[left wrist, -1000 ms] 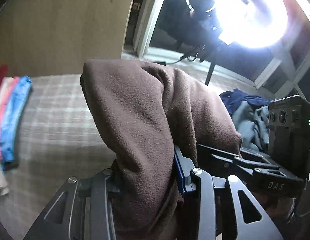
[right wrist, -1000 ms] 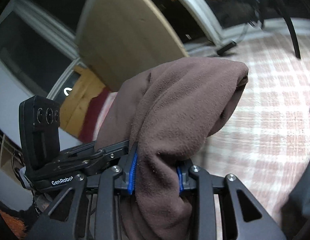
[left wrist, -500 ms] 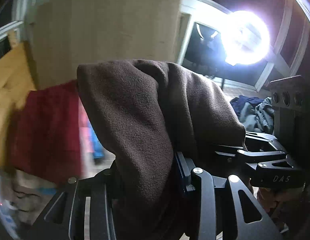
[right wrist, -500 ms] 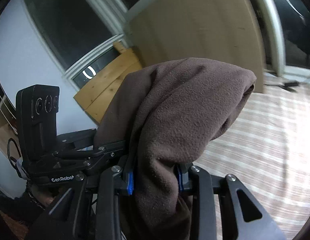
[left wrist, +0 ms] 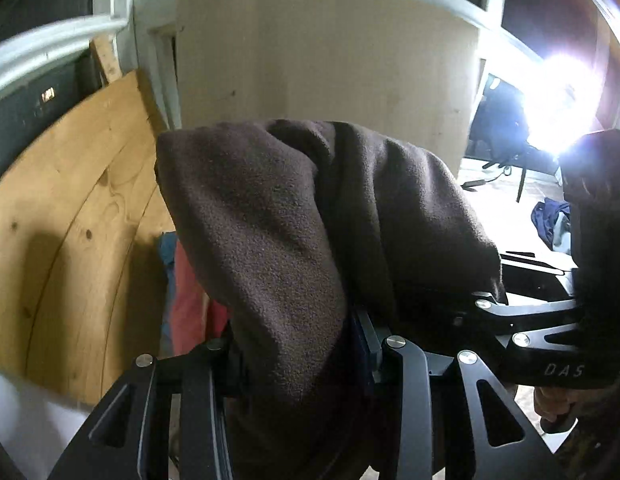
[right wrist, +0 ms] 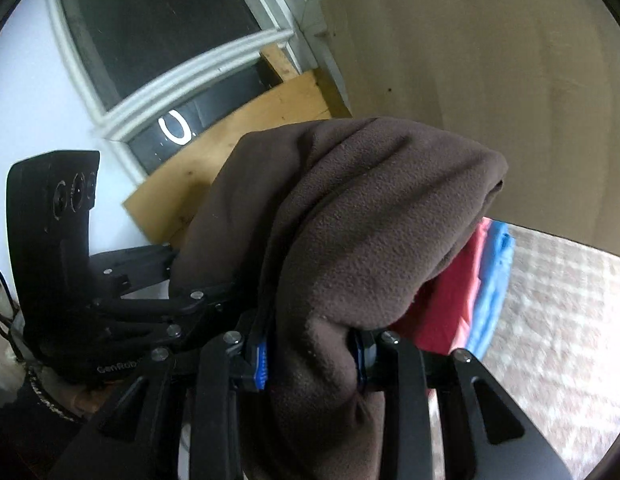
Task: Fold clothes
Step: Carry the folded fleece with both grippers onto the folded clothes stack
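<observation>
Both tools clenched on the thick brown fleece garment (left wrist: pixel 294 240), left tool (left wrist: pixel 298 344) and right tool (right wrist: pixel 310 356) side by side, carrying the folded bundle aloft, likely bound for the red-and-blue folded stack (right wrist: pixel 481 280) at the checked bed's (right wrist: pixel 557 320) edge.

Lighting: dim indoor room, dark window panes (right wrist: pixel 158 36). Left wrist view: one strong lamp (left wrist: pixel 561 96) at upper right, blown out to white, with glare spilling over the nearby surface. Soft shadow on the wooden board (left wrist: pixel 70 220) at left. Right wrist view: even, flatter light; ring-shaped reflection (right wrist: pixel 174 126) in the glass. Quality: heavy fisheye curvature, black vignette at corners. Backgrounds smeared by motion blur; checked cover (right wrist: pixel 557 344) soft. Brown fleece (right wrist: pixel 349 240) close and sharp.
</observation>
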### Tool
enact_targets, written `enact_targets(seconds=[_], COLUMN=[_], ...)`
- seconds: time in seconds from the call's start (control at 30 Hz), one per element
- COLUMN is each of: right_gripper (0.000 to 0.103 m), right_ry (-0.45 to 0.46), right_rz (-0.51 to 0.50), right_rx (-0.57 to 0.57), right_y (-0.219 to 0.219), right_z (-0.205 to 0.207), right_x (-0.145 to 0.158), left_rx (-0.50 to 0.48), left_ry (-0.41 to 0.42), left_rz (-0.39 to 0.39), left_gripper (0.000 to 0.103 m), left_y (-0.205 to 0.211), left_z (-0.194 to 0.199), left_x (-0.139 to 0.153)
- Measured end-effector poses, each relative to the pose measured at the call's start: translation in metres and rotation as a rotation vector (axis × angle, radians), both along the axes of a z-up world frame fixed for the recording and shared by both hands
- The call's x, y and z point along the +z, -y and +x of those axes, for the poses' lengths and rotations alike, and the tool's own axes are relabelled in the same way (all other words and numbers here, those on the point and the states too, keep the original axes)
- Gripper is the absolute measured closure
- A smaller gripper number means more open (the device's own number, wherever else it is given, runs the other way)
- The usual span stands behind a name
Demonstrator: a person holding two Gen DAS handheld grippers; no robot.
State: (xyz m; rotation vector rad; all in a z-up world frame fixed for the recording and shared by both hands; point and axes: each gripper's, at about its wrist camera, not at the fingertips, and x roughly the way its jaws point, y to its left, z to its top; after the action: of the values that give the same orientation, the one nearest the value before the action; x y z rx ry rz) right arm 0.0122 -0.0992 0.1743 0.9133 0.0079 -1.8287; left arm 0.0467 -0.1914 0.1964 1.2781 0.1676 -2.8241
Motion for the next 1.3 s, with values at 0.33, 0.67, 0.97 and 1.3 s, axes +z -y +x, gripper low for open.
enact_targets(seconds=[0.33, 0.67, 0.97, 1.3], right_gripper=[0.074, 0.063, 0.064, 0.070], right_ry=[0.089, -0.031, -0.147, -0.184], right_rz=[0.124, 0.059, 0.170, 0.338], right_rx=[-0.025, -0.090, 0.034, -0.030], right_y=[0.018, -0.060, 0.029, 0.043], right_z=[-0.052, -0.062, -0.092, -0.182], right_x=[-0.056, 0.007, -0.006, -0.069], left_rx=[0.006, 0.058, 0.029, 0.065], left_ry=[0.147, -0.013, -0.008, 0.128], left_rz=[0.047, -0.065, -0.101, -0.070], left_gripper=[0.044, 0.032, 0.032, 0.009], left_y=[0.055, 0.054, 0.060, 0.091], left_z=[-0.043, 0.002, -0.084, -0.156], left_x=[-0.083, -0.018, -0.016, -0.081])
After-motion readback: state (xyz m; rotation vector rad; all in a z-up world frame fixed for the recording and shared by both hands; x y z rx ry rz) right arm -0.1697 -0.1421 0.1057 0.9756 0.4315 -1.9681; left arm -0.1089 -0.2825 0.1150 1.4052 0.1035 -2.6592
